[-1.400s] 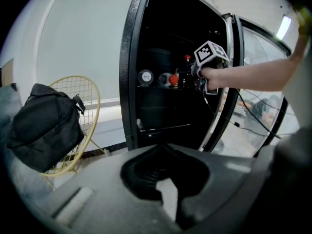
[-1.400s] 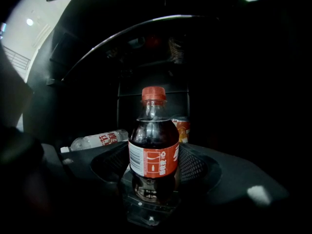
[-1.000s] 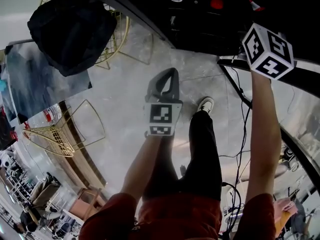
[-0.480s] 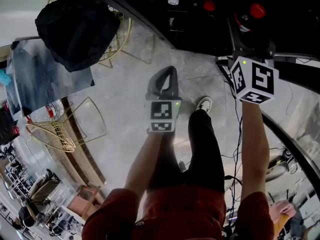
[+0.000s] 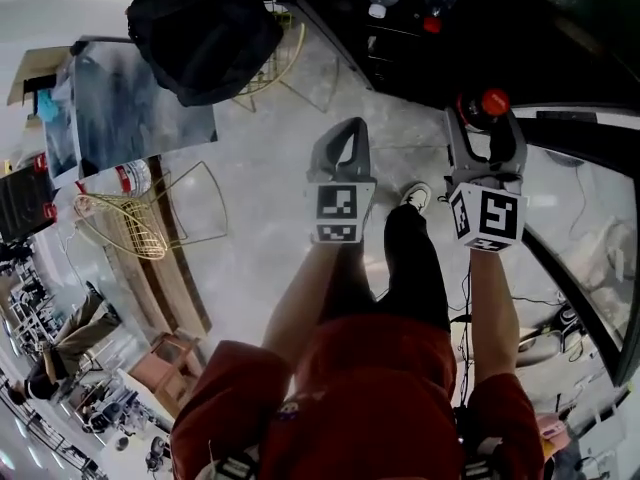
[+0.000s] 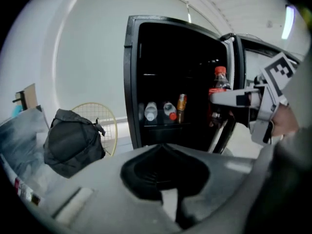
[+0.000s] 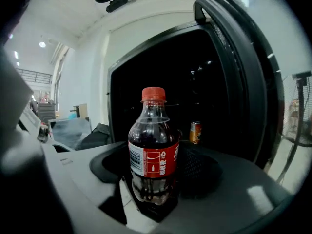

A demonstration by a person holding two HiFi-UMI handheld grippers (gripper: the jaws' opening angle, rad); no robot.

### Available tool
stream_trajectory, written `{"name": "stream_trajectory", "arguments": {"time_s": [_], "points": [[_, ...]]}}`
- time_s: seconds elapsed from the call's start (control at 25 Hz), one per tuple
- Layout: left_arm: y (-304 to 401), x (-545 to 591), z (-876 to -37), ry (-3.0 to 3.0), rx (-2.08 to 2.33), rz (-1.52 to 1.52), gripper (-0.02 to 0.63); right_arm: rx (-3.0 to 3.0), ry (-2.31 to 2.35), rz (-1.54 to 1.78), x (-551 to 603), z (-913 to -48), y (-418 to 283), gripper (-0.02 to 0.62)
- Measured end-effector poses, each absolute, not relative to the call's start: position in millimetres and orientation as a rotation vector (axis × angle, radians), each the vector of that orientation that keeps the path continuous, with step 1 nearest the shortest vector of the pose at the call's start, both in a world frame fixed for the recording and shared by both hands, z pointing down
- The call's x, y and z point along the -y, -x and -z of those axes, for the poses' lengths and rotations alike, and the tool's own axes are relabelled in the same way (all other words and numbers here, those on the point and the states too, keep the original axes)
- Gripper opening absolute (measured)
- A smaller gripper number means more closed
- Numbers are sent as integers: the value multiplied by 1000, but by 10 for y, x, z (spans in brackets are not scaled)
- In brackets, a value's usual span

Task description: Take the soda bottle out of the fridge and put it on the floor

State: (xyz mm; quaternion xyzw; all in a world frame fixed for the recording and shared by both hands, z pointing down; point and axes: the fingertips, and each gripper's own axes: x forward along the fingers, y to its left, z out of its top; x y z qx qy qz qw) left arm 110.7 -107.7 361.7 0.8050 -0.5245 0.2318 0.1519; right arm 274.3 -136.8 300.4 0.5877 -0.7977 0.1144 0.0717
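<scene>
Clamped upright in right gripper: soda bottle, red cap, red label with barcode, white print illegible. Left gripper closed, empty. Far side: open fridge.

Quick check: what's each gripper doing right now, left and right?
Left gripper: closed, nothing in it.
Right gripper: closed on the soda bottle, which stands upright between its jaws.
</scene>
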Motion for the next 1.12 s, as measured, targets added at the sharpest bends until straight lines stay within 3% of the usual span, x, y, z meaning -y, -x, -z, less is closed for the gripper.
{"name": "stream_trajectory", "arguments": {"time_s": [0.36, 0.64, 1.12], "points": [[-1086, 679, -2548, -2339, 1453, -623, 0, 2436, -1694, -340, 756, -2094, -2397, 299], [-637, 467, -1982, -2385, 1435, -591, 0, 2409, -1736, -436, 433, -1728, -2026, 301], [-122, 219, -1475, -2433, 1508, -514, 0, 2400, -1786, -438, 33, -1423, -1817, 299]]}}
